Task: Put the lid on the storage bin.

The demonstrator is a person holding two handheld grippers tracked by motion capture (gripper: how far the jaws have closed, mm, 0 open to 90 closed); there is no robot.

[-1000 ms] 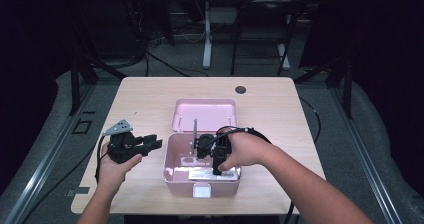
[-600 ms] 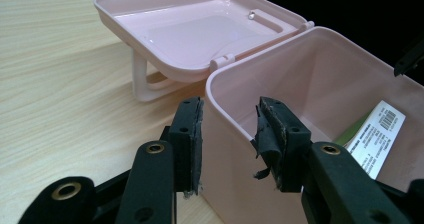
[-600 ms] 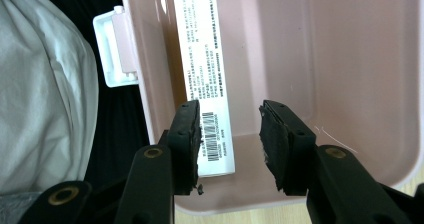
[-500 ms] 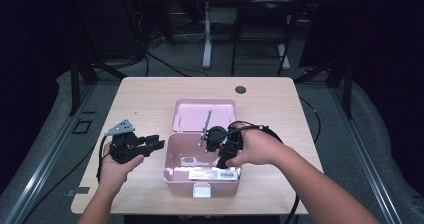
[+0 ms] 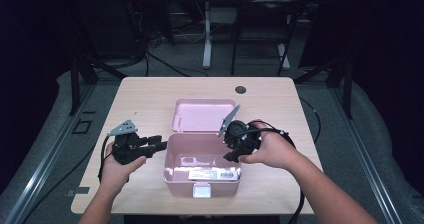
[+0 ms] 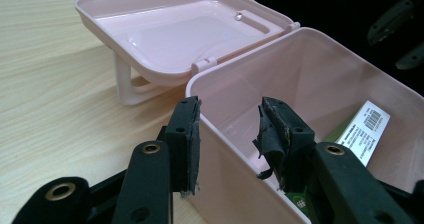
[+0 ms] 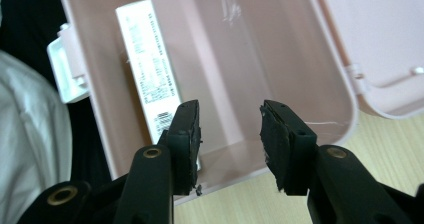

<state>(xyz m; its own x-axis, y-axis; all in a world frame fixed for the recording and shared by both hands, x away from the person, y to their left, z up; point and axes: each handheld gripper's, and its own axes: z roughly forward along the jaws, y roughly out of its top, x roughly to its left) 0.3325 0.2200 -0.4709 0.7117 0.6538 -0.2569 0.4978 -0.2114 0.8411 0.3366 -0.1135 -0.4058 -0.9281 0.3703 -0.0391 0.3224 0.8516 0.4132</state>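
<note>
A pink box (image 5: 202, 159) sits open near the person's edge of the desk (image 5: 150, 91), its lid (image 5: 203, 115) thrown back flat behind it and propped on its own handle. Inside, along the near wall, lies a flat white packet (image 5: 210, 174) with a barcode and printed text. The left claw (image 5: 159, 145) is held level at the box's left wall; in the left gripper view its jaws straddle the rim — one pad outside, one inside — spread, with a gap on each side of the wall, having just been opening a little. The right claw (image 5: 231, 157) hangs over the right part of the box's cavity, jaws spread with nothing between them; in the right gripper view it looks down onto the bare pink floor, the packet (image 7: 150, 64) just beside its left jaw. A dark round grommet (image 5: 240, 89) sits at the far edge of the desk.
</note>
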